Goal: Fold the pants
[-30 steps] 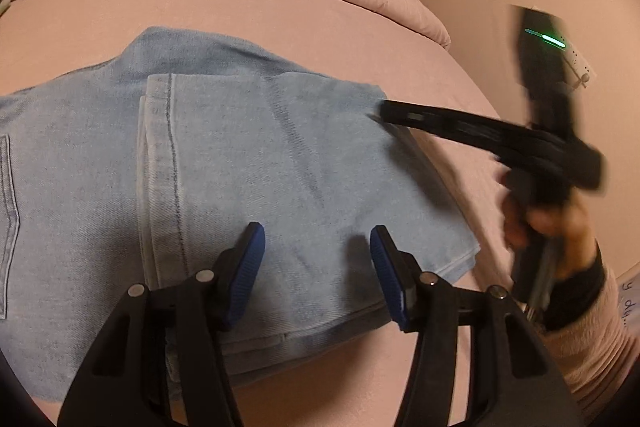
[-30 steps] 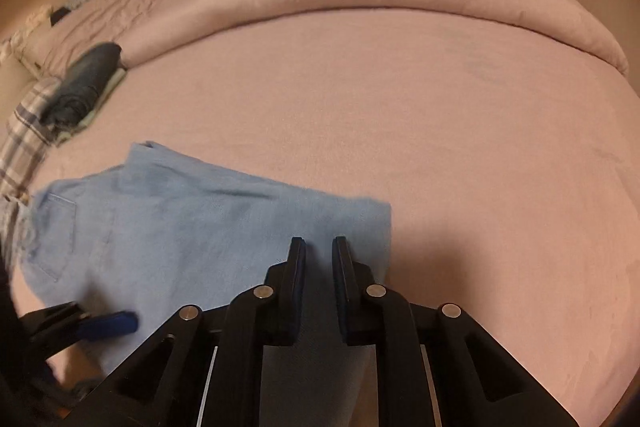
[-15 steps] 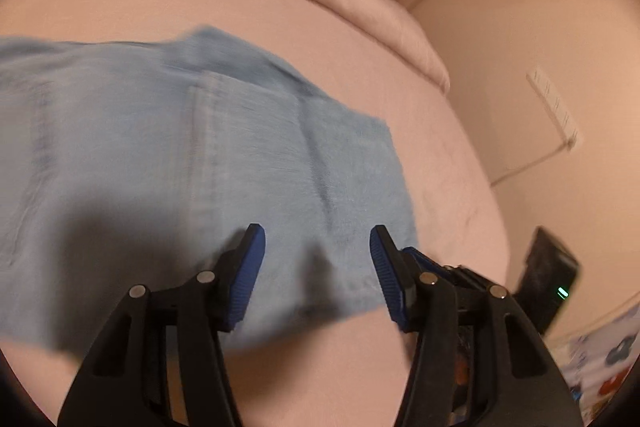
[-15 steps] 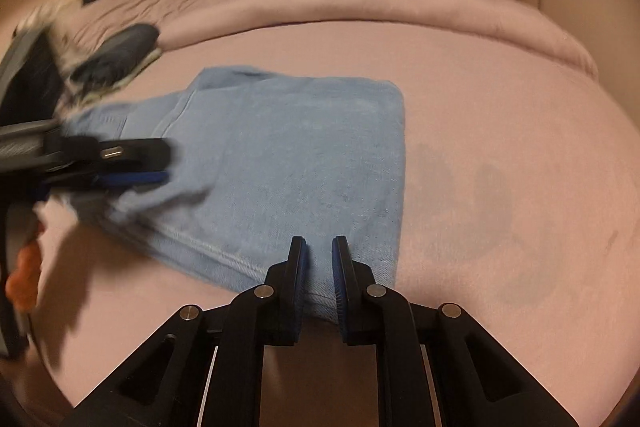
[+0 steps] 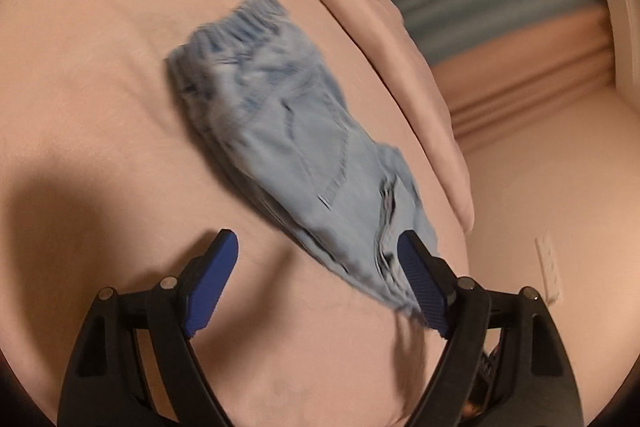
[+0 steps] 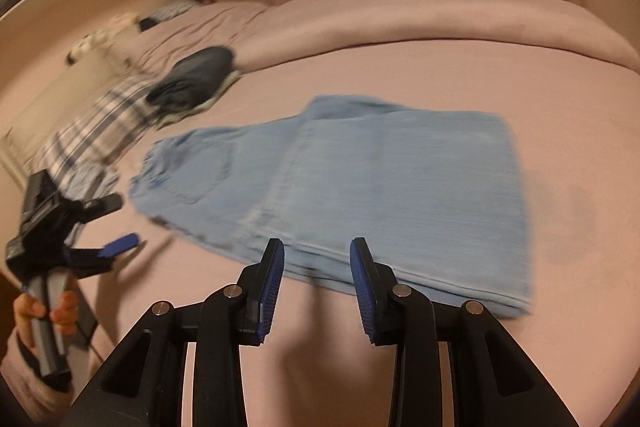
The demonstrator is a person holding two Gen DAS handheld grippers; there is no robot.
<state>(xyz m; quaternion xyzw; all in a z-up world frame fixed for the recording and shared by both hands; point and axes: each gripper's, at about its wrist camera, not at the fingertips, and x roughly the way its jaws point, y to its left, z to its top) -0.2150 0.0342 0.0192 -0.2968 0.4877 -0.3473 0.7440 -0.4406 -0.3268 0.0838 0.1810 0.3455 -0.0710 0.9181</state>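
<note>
Light blue denim pants (image 6: pixel 360 187) lie folded flat on the pink bed, legs doubled over, waistband at the left. In the left wrist view the pants (image 5: pixel 304 155) run away from me, elastic waistband at the far end. My left gripper (image 5: pixel 320 267) is open and empty, off the near end of the pants; its right finger overlaps the fabric edge. It also shows in the right wrist view (image 6: pixel 116 227), held by a hand at the left. My right gripper (image 6: pixel 316 259) is open and empty, just in front of the pants' near edge.
A rolled pink duvet (image 6: pixel 440 15) runs along the far side of the bed. A dark folded garment (image 6: pixel 196 75) lies on plaid cloth (image 6: pixel 92 127) at the left. Curtains hang behind. A wall with an outlet (image 5: pixel 548 267) is to the right.
My right gripper has opened from shut and backed off to the pants' near edge. My left gripper swung round to the pants' end, opened wider, and left the fabric.
</note>
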